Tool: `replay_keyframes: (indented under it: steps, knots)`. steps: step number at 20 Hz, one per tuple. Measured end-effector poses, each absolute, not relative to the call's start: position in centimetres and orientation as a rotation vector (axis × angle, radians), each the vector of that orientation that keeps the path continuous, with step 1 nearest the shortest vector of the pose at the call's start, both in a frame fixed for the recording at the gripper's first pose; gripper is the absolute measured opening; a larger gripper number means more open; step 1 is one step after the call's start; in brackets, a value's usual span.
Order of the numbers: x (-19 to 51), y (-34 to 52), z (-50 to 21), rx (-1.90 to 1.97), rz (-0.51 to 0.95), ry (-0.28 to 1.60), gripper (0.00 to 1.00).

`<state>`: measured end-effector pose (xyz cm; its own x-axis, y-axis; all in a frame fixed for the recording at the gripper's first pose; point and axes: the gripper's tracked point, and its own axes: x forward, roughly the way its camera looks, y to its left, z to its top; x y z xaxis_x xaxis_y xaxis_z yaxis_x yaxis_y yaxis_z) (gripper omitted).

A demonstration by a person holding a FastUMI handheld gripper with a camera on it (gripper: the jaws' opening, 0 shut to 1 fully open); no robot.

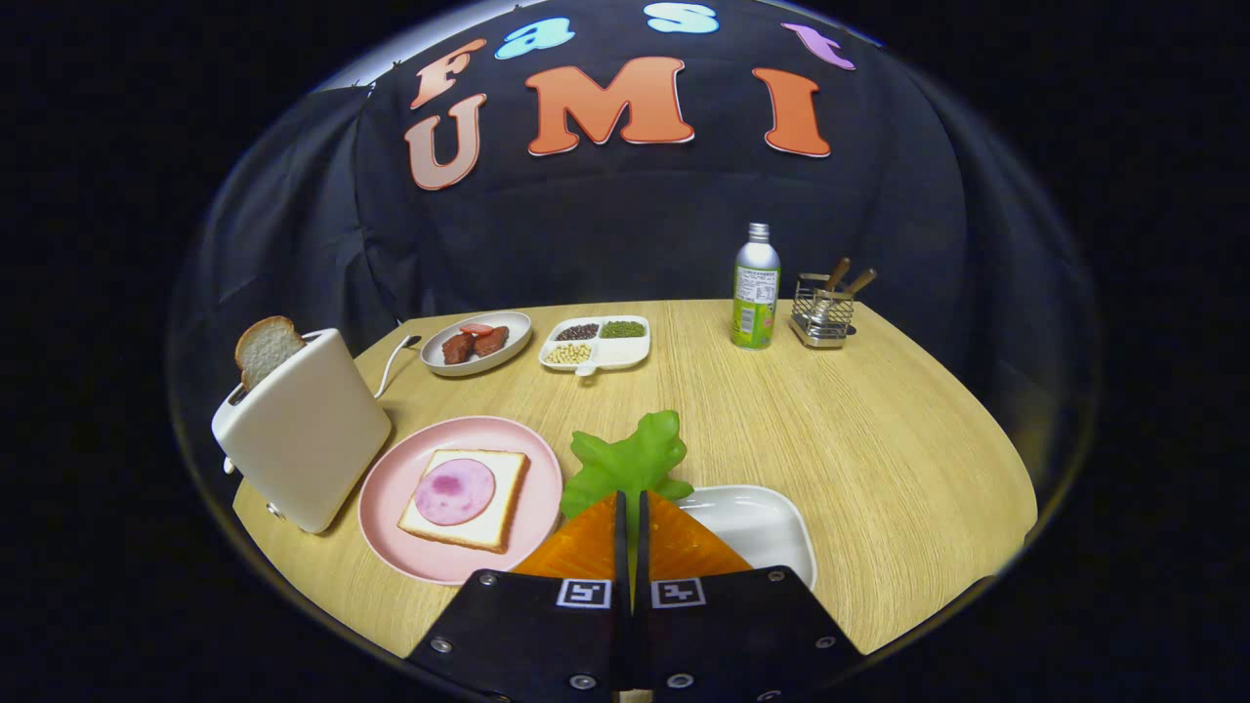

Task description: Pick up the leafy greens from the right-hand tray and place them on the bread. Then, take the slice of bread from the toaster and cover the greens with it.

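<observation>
greens (630, 459) sit clamped between your gripper's (630, 513) two orange fingers (584, 547), which are pressed nearly together on the stem end, so the leaf fans out ahead of the tips toward 12 o'clock. its long axis runs straight along the fingers. the white tray (771, 532) lies just at your 3 o'clock, partly under the right finger, and the leaf looks lifted off it, though how high you cannot tell from this view. the relation that matters now: the bread (467, 498) with its round of ham (455, 491) rests on the pink plate (391, 488) at about 9 to 10 o'clock of the fingertips, close by, with the plate's rim just beside the left finger. so the carry is a short sideways move left, judging by the layout, and the leaf should end flat over the ham before you let the fingers part. the toaster (308, 434) stands beyond the plate at 9 o'clock, its slice (266, 350) poking up from the slot; mind it as you swing, since it touches or nearly touches the plate.
</observation>
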<state>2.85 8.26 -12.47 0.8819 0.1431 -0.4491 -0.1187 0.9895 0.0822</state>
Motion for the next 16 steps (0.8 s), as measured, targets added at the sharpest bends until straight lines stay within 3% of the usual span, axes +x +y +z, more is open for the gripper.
replay_keyframes:
  steps: [16]
  knots:
    - [3.8,19.9,-11.6,0.04,0.299,0.474,0.01]
